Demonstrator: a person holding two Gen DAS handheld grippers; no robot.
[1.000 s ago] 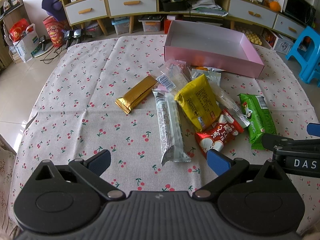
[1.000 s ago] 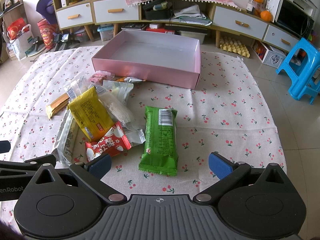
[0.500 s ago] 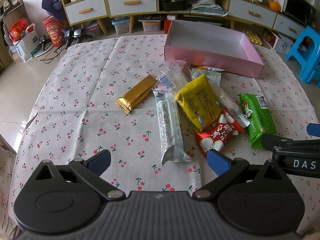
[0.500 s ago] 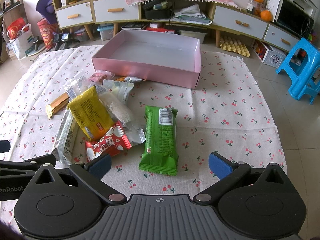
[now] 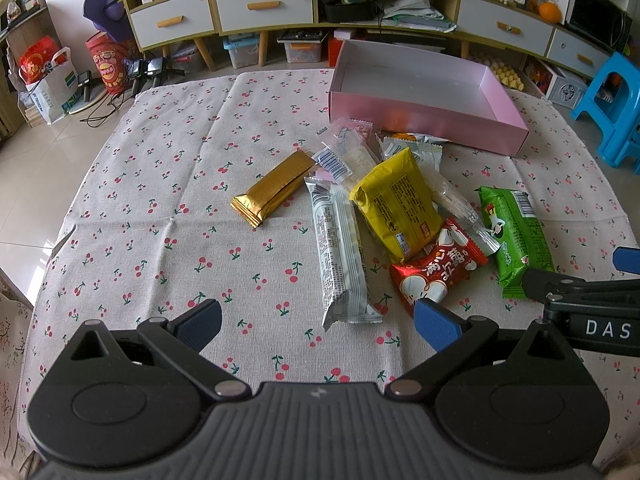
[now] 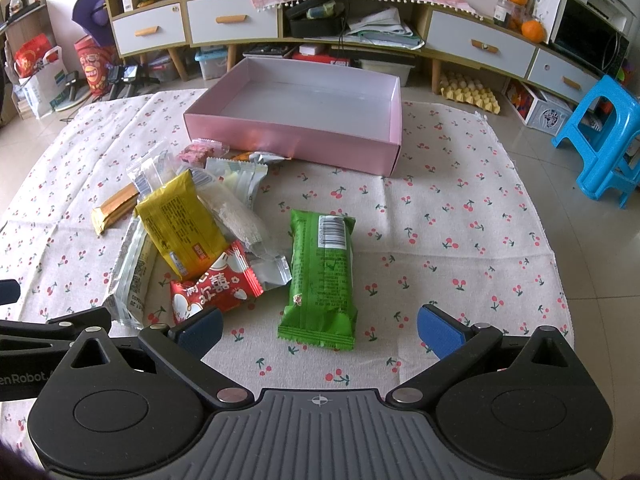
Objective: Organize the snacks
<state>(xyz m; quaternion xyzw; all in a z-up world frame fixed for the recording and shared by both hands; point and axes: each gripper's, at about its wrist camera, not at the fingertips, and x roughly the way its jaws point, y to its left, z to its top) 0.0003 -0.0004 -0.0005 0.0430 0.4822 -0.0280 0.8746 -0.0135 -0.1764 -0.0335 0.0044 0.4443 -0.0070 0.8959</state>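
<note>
An empty pink box (image 5: 424, 118) (image 6: 296, 136) stands at the far side of the cherry-print tablecloth. Several snack packs lie in front of it: a gold bar (image 5: 274, 188) (image 6: 114, 208), a long white pack (image 5: 340, 252) (image 6: 130, 280), a yellow pack (image 5: 398, 202) (image 6: 180, 220), a red pack (image 5: 438, 272) (image 6: 214, 286), a green pack (image 5: 514, 232) (image 6: 322, 272) and clear and silver wrappers (image 5: 348, 152) behind them. My left gripper (image 5: 316, 322) is open and empty, near the white pack's near end. My right gripper (image 6: 318, 330) is open and empty, just short of the green pack.
The tablecloth (image 5: 160, 168) hangs over the table's edges. A blue plastic stool (image 6: 604, 140) stands on the floor at the right. Low cabinets with drawers (image 6: 228, 20) and bags line the far wall. The right gripper's body shows in the left wrist view (image 5: 588, 304).
</note>
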